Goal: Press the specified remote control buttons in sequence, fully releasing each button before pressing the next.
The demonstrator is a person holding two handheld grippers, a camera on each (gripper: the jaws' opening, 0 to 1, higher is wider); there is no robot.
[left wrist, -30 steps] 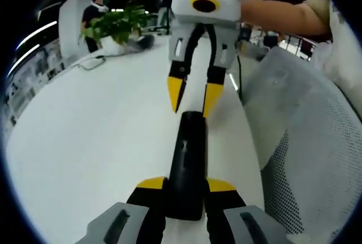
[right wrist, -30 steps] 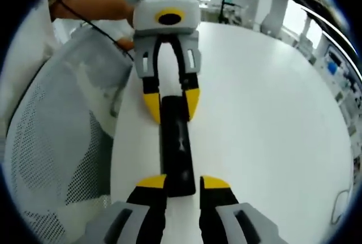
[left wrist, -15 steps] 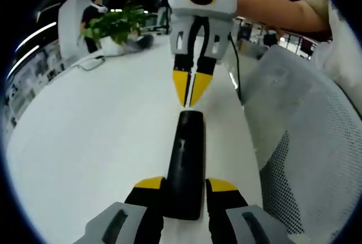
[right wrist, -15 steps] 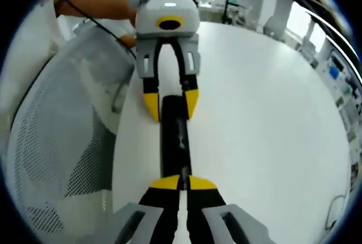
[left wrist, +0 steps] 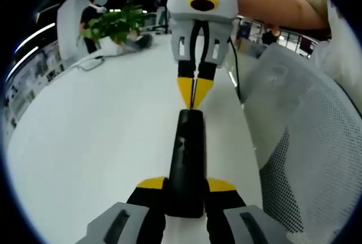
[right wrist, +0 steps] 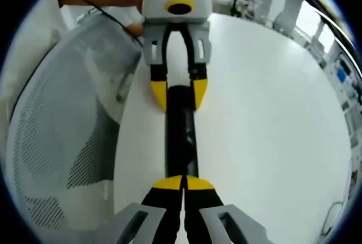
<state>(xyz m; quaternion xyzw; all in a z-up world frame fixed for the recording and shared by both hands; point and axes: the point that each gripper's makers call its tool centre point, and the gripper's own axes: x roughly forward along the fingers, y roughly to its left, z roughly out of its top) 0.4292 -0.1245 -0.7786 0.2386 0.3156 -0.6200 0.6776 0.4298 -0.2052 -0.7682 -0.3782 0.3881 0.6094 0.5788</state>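
a wide white table (left wrist: 102, 136) spreads to the left of the fingers and past their tips, a grey mesh chair back (left wrist: 305, 159) to their right, a potted plant (left wrist: 116, 26) far beyond them.

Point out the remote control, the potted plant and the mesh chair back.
remote control (left wrist: 185, 165): left gripper view, middle of its black body.
potted plant (left wrist: 116, 24): left gripper view, its green leaves.
mesh chair back (right wrist: 54, 142): right gripper view, the perforated grey panel.
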